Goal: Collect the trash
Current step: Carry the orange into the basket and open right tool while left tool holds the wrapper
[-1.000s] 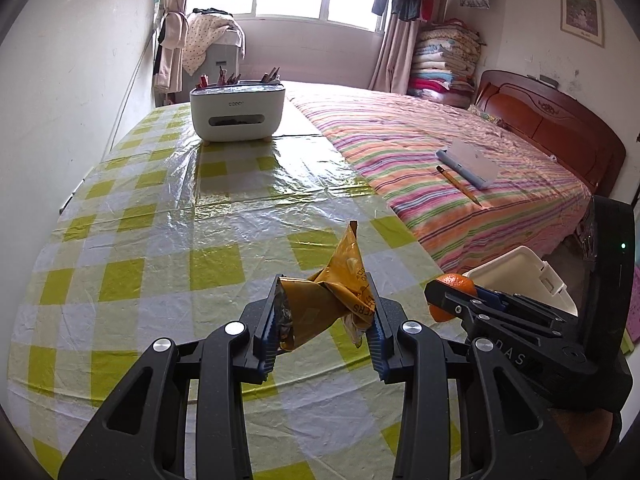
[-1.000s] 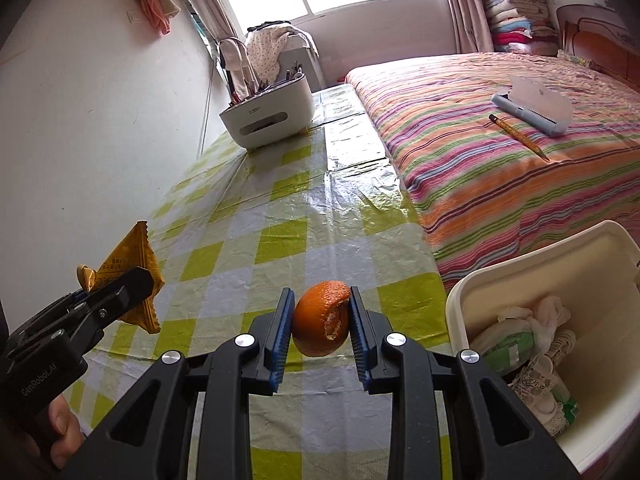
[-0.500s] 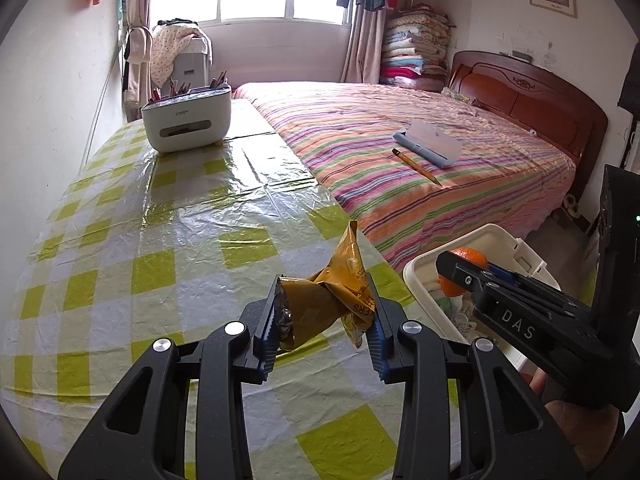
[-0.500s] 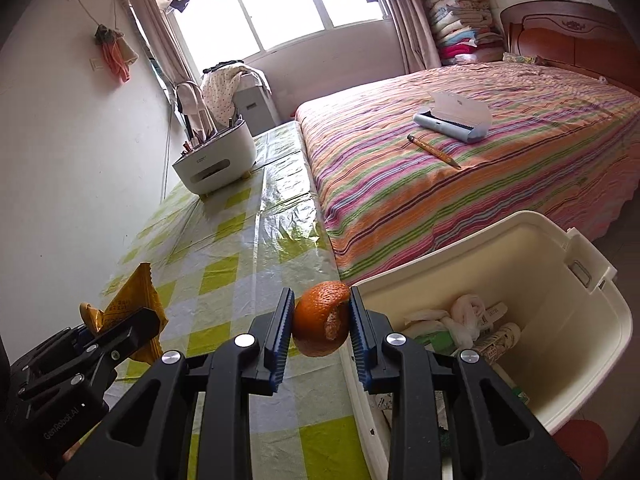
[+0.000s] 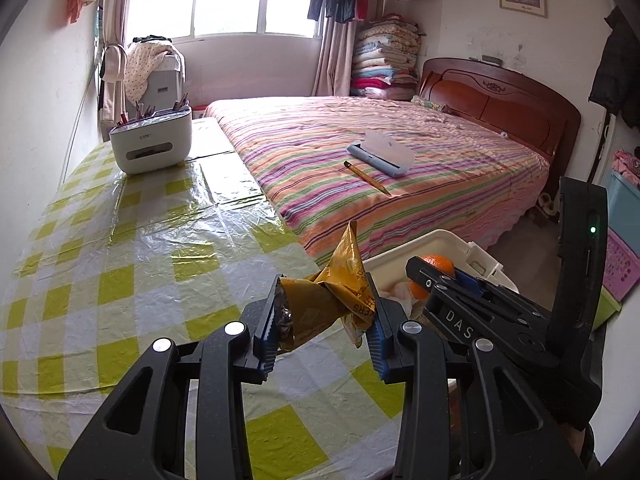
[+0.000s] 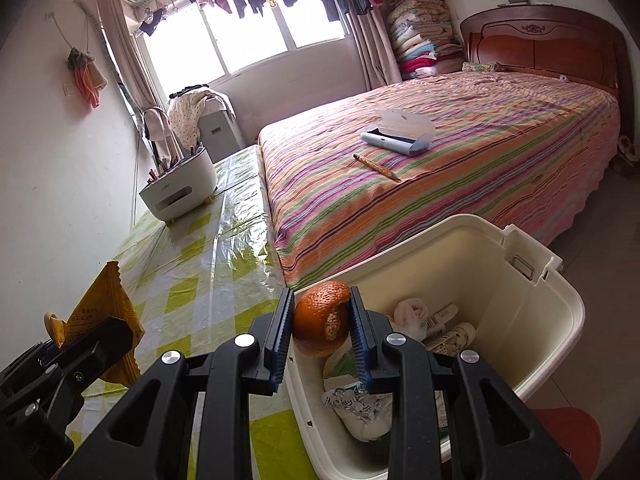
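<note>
My left gripper is shut on a crumpled yellow snack wrapper and holds it above the table's near right edge. The wrapper also shows in the right wrist view. My right gripper is shut on an orange peel and holds it over the near left rim of a cream plastic bin. The bin holds crumpled bags and wrappers. In the left wrist view the peel and the bin sit to the right of my left gripper.
The table has a yellow and white checked cloth under clear plastic. A white desk organizer stands at its far end. A striped bed with a pencil and a pencil case lies behind the bin. A red stool is beside the bin.
Both grippers have moved right, off the table middle toward the bin. The orange peel now hangs over the bin's rim. Both grips are unchanged.
</note>
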Tool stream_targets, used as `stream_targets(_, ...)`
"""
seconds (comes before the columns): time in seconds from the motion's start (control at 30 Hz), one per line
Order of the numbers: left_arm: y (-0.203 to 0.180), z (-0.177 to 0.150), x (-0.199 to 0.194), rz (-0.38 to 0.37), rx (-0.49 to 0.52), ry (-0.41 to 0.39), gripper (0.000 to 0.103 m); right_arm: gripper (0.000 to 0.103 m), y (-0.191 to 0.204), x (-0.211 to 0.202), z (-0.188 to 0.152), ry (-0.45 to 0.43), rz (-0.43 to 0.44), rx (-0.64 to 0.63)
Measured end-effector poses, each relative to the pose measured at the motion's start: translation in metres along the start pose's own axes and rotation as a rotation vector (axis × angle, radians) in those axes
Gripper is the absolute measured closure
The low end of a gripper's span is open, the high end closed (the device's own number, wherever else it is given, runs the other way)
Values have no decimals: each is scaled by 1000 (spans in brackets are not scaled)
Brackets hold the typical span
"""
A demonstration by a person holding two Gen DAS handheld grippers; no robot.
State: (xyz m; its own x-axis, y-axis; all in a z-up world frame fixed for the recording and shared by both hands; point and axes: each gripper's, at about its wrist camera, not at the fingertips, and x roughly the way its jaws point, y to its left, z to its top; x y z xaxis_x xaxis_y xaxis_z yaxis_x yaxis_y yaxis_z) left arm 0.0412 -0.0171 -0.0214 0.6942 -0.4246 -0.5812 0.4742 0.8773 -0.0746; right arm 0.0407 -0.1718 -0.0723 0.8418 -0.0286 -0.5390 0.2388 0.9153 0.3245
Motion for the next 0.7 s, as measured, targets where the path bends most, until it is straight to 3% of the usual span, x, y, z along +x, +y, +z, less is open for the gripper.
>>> stream_targets(0.4,-11,-15,-15,-6,-32,11,68,76,-12,-12,4,-36,-58,8)
stream_targets(0.7,-10,-7,-24,-34,-33,-22,67,75,-7,-11,6,-75,-153,-30)
